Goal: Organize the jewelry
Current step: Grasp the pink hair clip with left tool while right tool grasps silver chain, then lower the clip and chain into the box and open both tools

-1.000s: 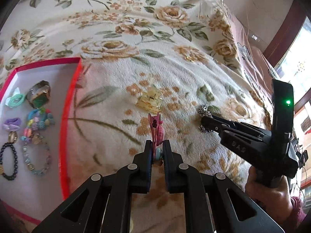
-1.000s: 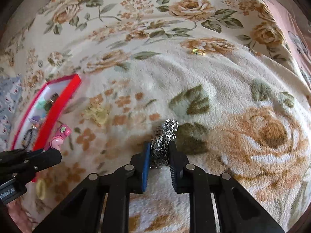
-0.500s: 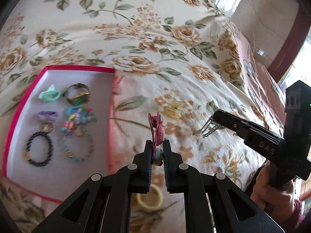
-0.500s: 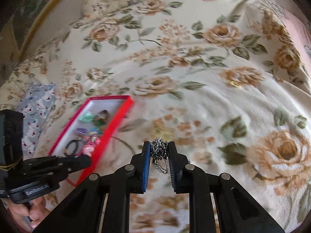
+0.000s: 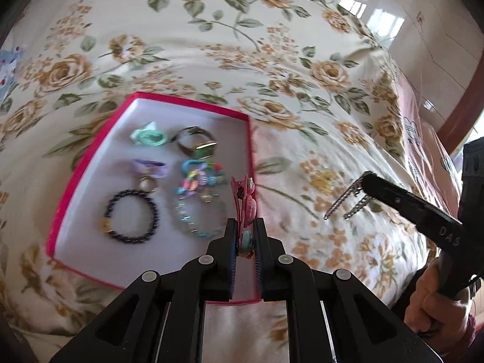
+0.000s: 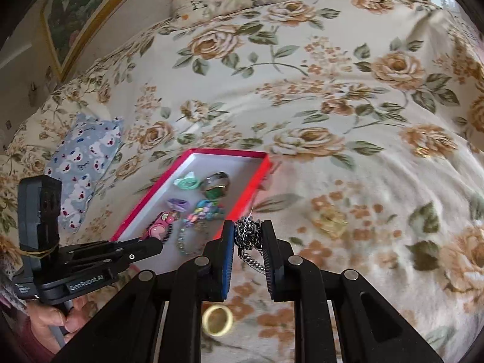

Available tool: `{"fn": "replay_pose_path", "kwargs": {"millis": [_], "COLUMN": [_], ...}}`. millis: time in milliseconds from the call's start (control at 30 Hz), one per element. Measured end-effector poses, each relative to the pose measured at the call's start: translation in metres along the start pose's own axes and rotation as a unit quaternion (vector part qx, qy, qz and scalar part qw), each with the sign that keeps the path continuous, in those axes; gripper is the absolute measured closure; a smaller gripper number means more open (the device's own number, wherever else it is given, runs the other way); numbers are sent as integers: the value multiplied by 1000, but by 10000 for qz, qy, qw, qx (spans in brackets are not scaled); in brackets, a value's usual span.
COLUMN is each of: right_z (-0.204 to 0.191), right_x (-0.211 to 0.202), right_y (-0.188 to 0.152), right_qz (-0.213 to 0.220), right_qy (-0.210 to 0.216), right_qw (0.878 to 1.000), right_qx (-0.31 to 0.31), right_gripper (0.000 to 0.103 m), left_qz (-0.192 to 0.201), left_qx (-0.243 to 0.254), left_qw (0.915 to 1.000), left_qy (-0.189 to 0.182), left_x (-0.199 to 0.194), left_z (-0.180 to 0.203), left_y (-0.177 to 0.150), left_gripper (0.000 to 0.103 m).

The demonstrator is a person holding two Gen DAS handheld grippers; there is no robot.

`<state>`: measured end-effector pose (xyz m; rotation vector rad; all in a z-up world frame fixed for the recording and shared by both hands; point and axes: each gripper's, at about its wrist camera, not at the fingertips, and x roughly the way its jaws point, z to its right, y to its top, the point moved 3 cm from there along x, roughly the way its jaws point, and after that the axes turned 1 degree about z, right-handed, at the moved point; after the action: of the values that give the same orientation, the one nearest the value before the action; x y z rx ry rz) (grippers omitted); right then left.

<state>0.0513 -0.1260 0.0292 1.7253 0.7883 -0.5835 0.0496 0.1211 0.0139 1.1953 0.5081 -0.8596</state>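
— soft floral blanket [image 5: 302, 69], cream plush with tan roses, covers the whole bed. what's closest to the cameras?

— left gripper [image 5: 245, 239], black plastic, pinched nearly closed on a pink hair clip [image 5: 243, 201], a slim metal clip with a glossy pink charm, standing up from the pads over the near right edge of the red box [image 5: 90, 157].

— and the other one?

— right gripper [image 6: 248, 242] clamps a bunched silver chain [image 6: 249, 236], fine metal links, loose ends dangling. below it a pale yellow ring [image 6: 217, 320] lies on the blanket.

— inside the box?

— flat white floor, low red cardboard walls. nearest, a dark beaded bracelet [image 5: 130, 216] and a pale glassy bead bracelet [image 5: 196, 214]; then a lilac scrunchie [image 5: 149, 168] and colourful plastic charms [image 5: 199, 177]; farthest, a mint scrunchie [image 5: 148, 137] and a metal ring with a green stone [image 5: 196, 143].

— beyond?

— a blue bear-print pillow [image 6: 86, 163].
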Motion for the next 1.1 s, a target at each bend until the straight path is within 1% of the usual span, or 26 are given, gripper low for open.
{"fn": "replay_pose_path", "kwargs": {"millis": [200,500,800,1100], "right_z": [-21,-61,-85,-96], "right_x": [10,36,59,80], "right_y": [3,3,2,-1], "right_qz": [-62,-256,-420,-553], "right_qy": [264,611,796,885], "right_qw": [9996,9970,9943,9925], "right_qx": [-99,-393,-572,-638], "right_gripper": [85,85,85,85], "left_qz": [-14,20,-38,-198], "left_qx": [-236,-449,-627,-706], "left_qw": [9995,9983,9968,9957], "left_qy": [193,371,493,564], "left_x": [-9,-16,-11,3], "left_z": [-27,-55,-76,-87], "left_y": [-4,-3,-3,-1], "left_gripper": [94,94,94,94]}}
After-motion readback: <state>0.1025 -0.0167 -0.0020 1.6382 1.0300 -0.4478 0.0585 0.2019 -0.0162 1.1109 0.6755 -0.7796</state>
